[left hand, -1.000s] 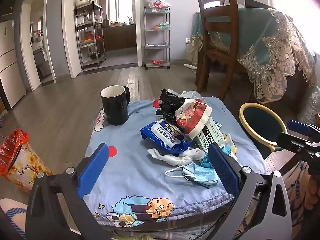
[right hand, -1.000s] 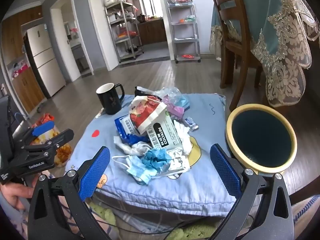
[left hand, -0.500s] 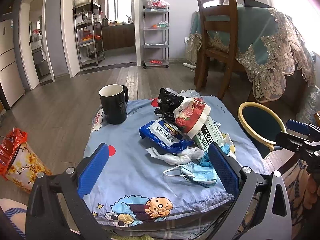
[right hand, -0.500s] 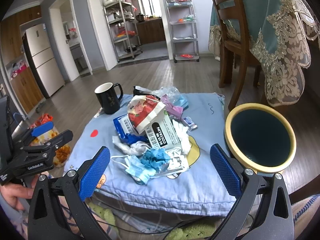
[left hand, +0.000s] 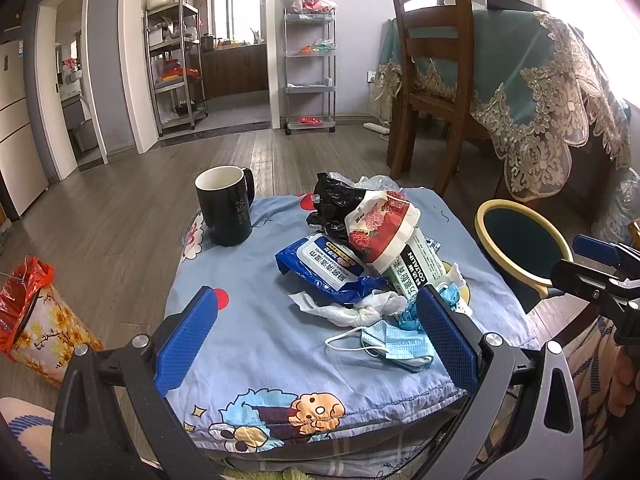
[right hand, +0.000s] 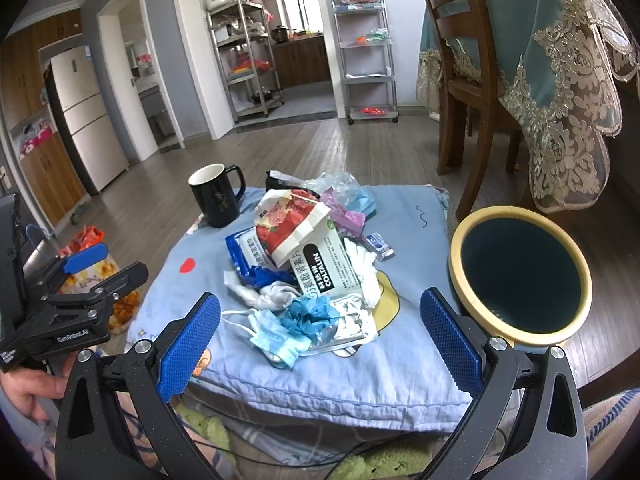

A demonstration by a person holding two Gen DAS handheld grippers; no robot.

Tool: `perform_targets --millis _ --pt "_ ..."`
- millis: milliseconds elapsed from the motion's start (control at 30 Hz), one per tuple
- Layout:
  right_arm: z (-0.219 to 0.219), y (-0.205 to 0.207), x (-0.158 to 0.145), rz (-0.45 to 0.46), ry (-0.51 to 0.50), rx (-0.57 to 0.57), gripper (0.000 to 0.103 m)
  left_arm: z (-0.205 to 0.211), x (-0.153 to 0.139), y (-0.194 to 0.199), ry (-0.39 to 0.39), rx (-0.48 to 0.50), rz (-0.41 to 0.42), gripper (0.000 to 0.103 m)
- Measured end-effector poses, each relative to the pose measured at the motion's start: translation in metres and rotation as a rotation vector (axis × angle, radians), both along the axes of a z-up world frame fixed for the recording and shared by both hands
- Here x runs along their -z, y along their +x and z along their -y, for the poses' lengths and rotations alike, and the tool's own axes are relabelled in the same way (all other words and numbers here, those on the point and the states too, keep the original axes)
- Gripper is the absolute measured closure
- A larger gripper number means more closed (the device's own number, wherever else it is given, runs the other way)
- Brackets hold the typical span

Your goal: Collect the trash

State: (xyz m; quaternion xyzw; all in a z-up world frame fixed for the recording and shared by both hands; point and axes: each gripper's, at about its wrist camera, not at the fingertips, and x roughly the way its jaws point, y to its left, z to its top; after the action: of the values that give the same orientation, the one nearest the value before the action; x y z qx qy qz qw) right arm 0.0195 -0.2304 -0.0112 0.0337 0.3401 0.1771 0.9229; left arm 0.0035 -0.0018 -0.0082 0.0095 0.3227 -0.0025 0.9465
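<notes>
A heap of trash lies on a blue cartoon cloth [left hand: 248, 344]: a red flowered wrapper [left hand: 380, 228] [right hand: 292, 228], a blue wipes pack [left hand: 328, 268], a white COLTALIN box [right hand: 326, 268], crumpled white tissue [left hand: 360, 310], a blue face mask [left hand: 396, 346] [right hand: 276, 338], a black bag [left hand: 332, 200]. A dark bin with a yellow rim [right hand: 520, 276] [left hand: 520, 240] stands right of the cloth. My left gripper [left hand: 316, 336] and right gripper [right hand: 320, 340] are both open and empty, held near the cloth's front edge, short of the heap.
A black mug [left hand: 226, 206] [right hand: 216, 196] stands at the cloth's far left. A small flowered bin with a red liner [left hand: 32, 320] sits on the floor at left. A wooden chair [left hand: 436, 80] and a lace-covered table [right hand: 560, 60] stand behind right.
Both grippers have shifted very slightly; the heap sits a touch lower in the right view. Nothing has been picked up or moved.
</notes>
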Motion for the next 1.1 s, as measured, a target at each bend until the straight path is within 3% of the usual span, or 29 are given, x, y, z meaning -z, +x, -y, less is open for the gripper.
perform_targets --millis 1100 --pt "0.0042 -0.0003 0.0043 -0.008 -0.003 0.003 0.004 0.0010 0.0016 -0.0003 0.001 0.005 -0.007 0.006"
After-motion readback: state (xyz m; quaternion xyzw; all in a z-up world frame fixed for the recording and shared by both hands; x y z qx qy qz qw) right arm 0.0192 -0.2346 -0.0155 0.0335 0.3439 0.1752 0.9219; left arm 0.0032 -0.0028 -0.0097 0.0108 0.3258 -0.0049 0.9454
